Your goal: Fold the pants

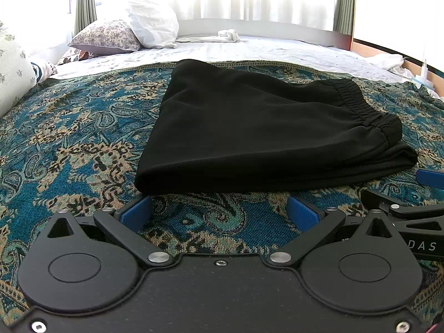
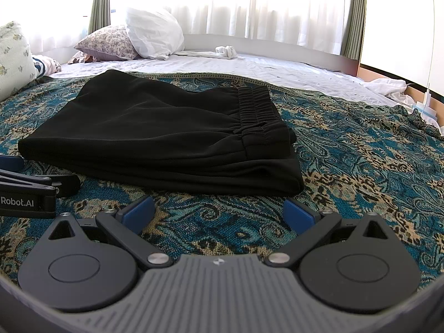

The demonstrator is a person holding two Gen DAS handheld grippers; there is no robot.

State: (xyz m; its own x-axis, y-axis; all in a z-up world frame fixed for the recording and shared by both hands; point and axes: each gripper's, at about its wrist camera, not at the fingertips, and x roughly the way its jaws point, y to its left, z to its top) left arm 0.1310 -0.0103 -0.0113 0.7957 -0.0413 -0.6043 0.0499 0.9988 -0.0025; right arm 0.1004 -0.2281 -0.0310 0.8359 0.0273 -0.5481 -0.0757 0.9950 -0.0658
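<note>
Black fabric, the pants (image 1: pixel 266 127) lie folded into a compact stack on a teal and tan paisley blanket (image 1: pixel 69 138) spread over the bed. The elastic waistband (image 1: pixel 360 105) runs along the right side of the stack, and a rounded fold forms the near edge. On the left side the stack ends in a straight edge that runs away toward the far corner.

The blanket lies bare to the left of the pants and, in the right wrist view, broadly to the right as well (image 2: pixel 360 152). Beyond the blanket's far edge lies a white sheet (image 1: pixel 277 50), with a floral pillow (image 1: pixel 106 36) and a white pillow (image 1: pixel 152 23) at the far left and a small white cloth (image 1: pixel 227 35) near the headboard. White curtains (image 2: pixel 249 8) glow behind.

The left gripper (image 1: pixel 219 211) sits low over the blanket just near of the pants' fold, its blue pads (image 1: pixel 136 211) spread wide with nothing between them. The right gripper (image 2: pixel 217 211) sits likewise near the stack's near right corner, its fingers also wide apart and empty. Both point toward the far side of the bed, side by side; each shows at the edge of the other's view. Neither touches the pants.
</note>
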